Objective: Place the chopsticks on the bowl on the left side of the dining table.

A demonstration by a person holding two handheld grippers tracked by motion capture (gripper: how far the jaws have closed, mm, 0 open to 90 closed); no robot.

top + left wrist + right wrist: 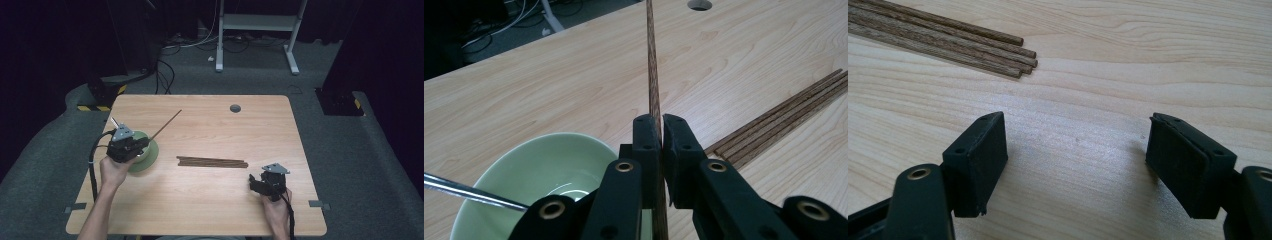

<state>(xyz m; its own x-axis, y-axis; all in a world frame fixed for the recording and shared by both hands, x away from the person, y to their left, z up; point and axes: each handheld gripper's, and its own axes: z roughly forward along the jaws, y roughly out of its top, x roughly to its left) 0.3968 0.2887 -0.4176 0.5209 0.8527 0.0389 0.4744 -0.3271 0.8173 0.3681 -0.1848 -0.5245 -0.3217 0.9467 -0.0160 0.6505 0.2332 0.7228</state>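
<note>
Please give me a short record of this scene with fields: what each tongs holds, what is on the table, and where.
left tongs: shut on one chopstick, held over the bowl
chopstick direction: points away from the person, toward the far table edge
bowl: green, left part of the table; a metal utensil leans in it
right tongs: open, nothing between them, low over bare wood
bundle: several chopsticks lying side by side, mid table
hole: round, near the far edge

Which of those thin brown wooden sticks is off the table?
The thin brown wooden stick clamped in the left gripper, above the green bowl; the others lie bundled mid-table.
</note>
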